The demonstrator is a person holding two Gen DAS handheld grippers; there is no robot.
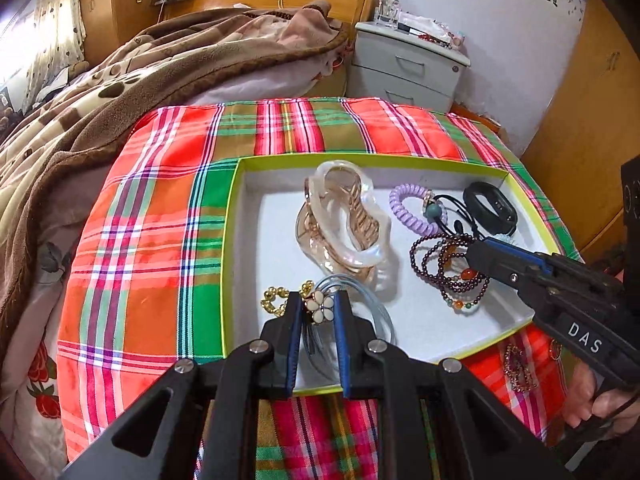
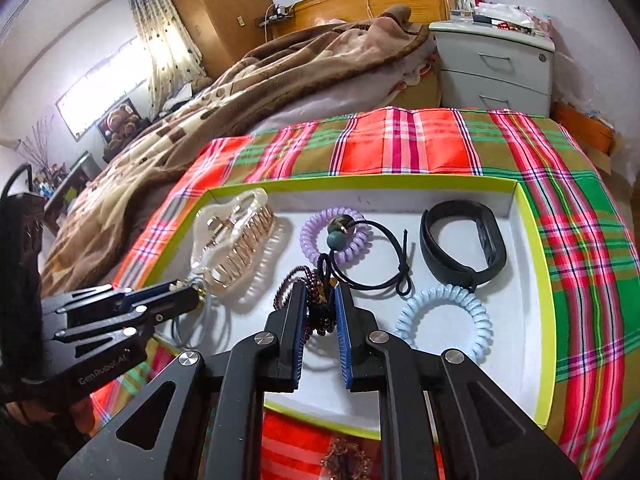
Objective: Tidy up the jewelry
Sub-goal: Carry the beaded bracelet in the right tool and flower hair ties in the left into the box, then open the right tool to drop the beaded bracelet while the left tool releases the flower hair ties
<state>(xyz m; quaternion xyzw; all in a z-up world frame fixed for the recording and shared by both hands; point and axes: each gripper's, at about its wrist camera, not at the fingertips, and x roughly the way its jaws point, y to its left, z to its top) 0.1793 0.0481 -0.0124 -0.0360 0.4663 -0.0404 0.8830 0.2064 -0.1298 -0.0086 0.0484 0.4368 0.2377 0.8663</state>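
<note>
the left gripper (image 1: 317, 309) is clamped on a flower hair tie (image 1: 319, 307) at about 7 o'clock in the tray (image 1: 230, 240), low over the floor. the right gripper (image 2: 319, 308) is clamped on dark bead bracelets (image 1: 450, 270) near 5 o'clock. i think both should go down slowly, let go only when the things rest flat, and keep clear of the big hair claw (image 1: 344, 220).

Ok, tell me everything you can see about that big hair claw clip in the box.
The hair claw clip is large, with glossy translucent pearly-cream wavy sides and rose-gold metal teeth and hinge. It looks closed and lies on its side on the white floor of the green-rimmed box, toward its left half. Thin bluish hoops seem to touch its near end.
</note>
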